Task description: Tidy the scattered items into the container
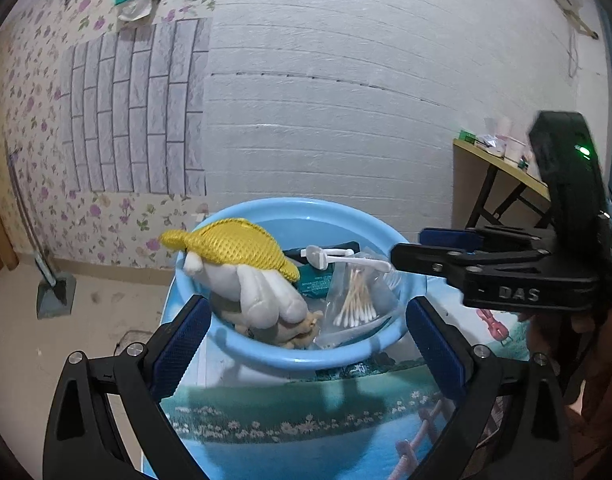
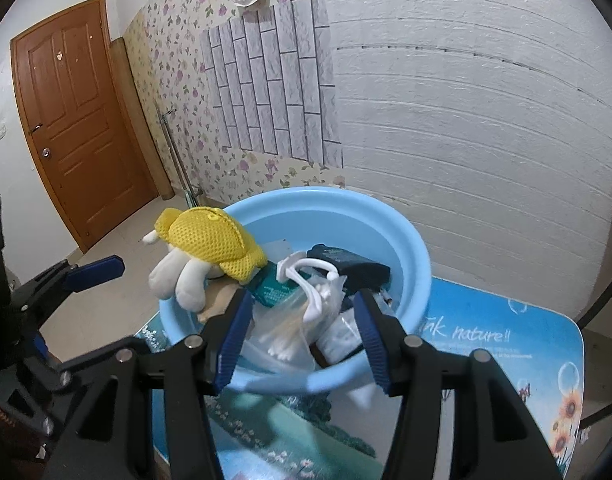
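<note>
1. Blue basin sits on your printed worktop — already loaded.
2. Inside: plush toy with yellow mesh leaning over the left rim, cotton-swab bag, white plastic hook, teal packet, dark pouch.
3. Left gripper: fingers spread, nothing between them, just before the near rim.
4. Right gripper: fingers part-spread, empty — poised over the basin's near edge.

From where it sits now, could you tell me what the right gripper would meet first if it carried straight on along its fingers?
Most likely the near rim of the blue basin, then the bag of cotton swabs just inside; the right gripper is open and empty.
</note>
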A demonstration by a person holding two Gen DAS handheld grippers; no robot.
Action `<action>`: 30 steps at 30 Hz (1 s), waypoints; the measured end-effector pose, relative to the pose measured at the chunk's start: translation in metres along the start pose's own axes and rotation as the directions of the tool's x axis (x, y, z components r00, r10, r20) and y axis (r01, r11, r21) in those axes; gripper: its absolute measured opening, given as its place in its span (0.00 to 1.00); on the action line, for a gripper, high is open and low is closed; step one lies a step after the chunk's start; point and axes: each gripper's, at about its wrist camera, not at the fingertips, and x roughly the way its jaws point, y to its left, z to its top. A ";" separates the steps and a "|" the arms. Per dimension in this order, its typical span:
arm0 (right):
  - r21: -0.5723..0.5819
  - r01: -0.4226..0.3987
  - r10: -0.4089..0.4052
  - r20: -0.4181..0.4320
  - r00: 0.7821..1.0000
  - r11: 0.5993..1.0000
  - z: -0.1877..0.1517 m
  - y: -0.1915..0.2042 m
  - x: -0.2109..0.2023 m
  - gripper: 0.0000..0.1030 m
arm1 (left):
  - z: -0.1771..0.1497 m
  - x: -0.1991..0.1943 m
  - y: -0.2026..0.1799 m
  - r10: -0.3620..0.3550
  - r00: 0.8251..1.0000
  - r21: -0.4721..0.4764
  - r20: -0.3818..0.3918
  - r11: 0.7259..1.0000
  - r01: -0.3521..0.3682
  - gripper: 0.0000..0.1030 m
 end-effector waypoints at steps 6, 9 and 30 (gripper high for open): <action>0.014 0.019 -0.020 0.033 0.999 1.000 -0.011 0.005 -0.020 0.61 | -0.004 -0.014 -0.009 0.008 1.000 0.002 0.011 1.000 -0.008 0.95; 0.014 0.023 -0.024 0.043 0.999 1.000 -0.015 0.007 -0.028 0.61 | -0.007 -0.017 -0.016 0.015 1.000 0.020 0.011 1.000 -0.015 0.95; 0.062 0.118 -0.126 0.150 0.981 0.991 -0.068 0.013 -0.103 0.62 | -0.033 -0.039 -0.056 0.002 1.000 -0.029 -0.023 1.000 -0.002 0.96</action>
